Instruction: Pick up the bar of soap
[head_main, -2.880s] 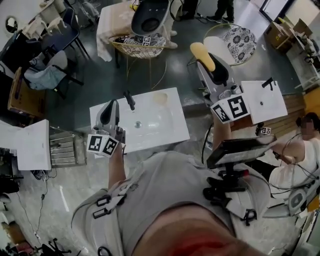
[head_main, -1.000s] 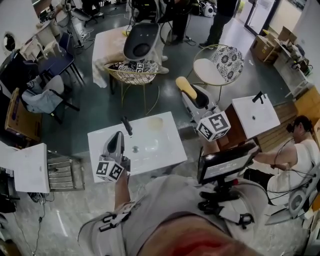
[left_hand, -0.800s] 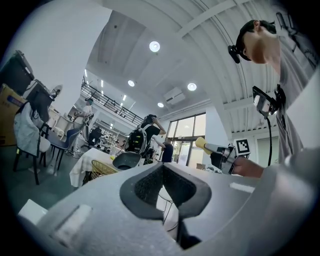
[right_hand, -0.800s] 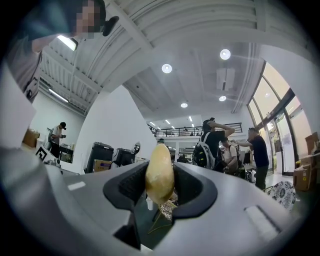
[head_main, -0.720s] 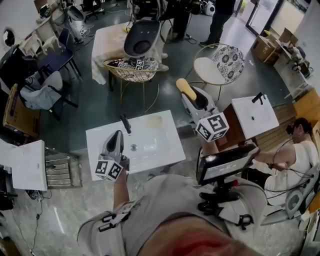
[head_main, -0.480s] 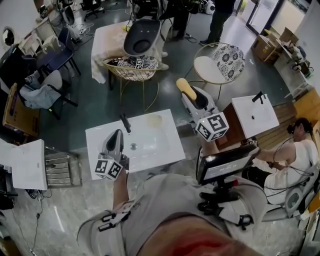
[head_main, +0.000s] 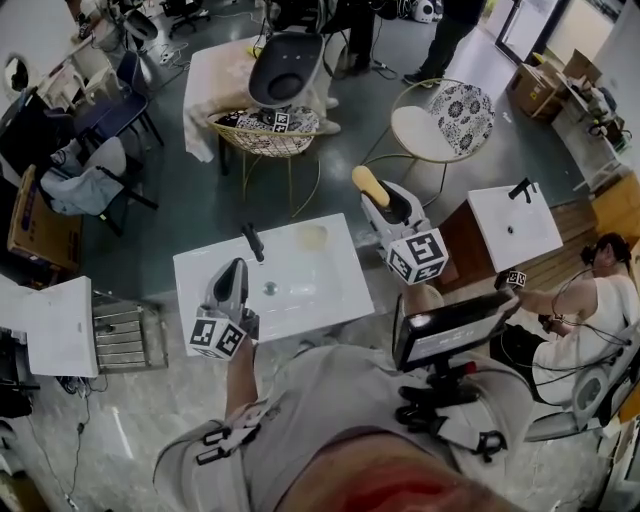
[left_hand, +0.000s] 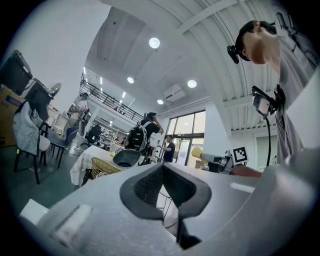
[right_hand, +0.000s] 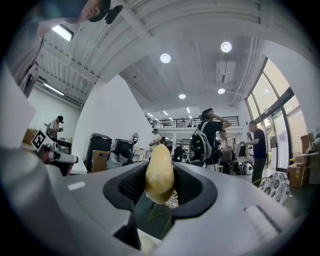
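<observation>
Pickup looks done: right gripper (right_hand: 160, 186) is clamping the soap bar (right_hand: 159, 172) beyond the washbasin (head_main: 322, 292)'s right edge; left gripper (left_hand: 165, 186) is idling, jaws together, empty. Next: holding steady.

The white tabletop (head_main: 342, 292) holds a sunken basin (head_main: 288, 280). A black tap (head_main: 253, 242) stands at its far edge, near a yellowish patch (head_main: 313, 237).
</observation>
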